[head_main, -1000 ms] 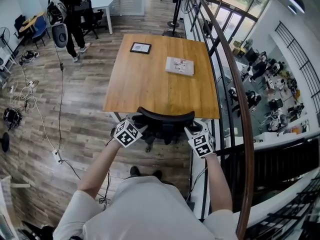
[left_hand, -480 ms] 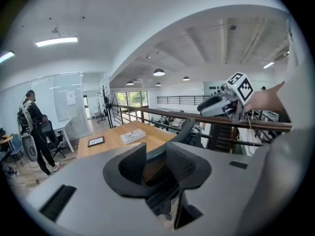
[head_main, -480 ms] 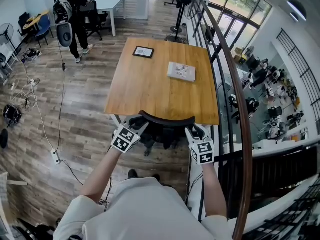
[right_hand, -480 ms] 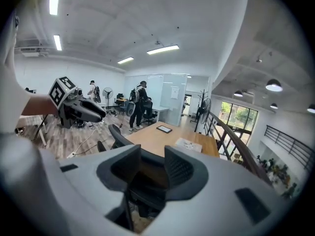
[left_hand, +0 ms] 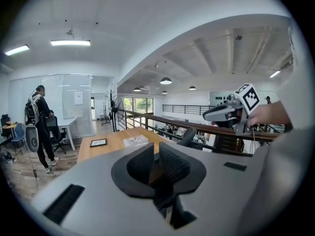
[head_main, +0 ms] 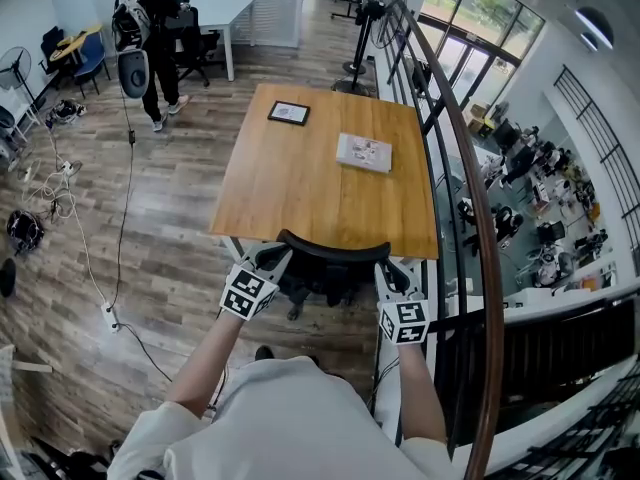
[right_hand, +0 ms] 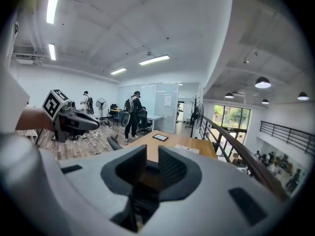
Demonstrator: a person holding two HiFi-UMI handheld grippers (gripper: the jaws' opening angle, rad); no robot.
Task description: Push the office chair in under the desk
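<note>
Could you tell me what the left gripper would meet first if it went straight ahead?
Probably the black curved office-chair backrest, which seems to sit already between the closing jaws of the left gripper; beyond it lies the wooden desk.

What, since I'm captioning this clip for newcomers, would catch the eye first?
The wooden desk fills the middle, with a black office chair at its near edge. A curved handrail sweeps down the right side, and a person stands at the far upper left.
</note>
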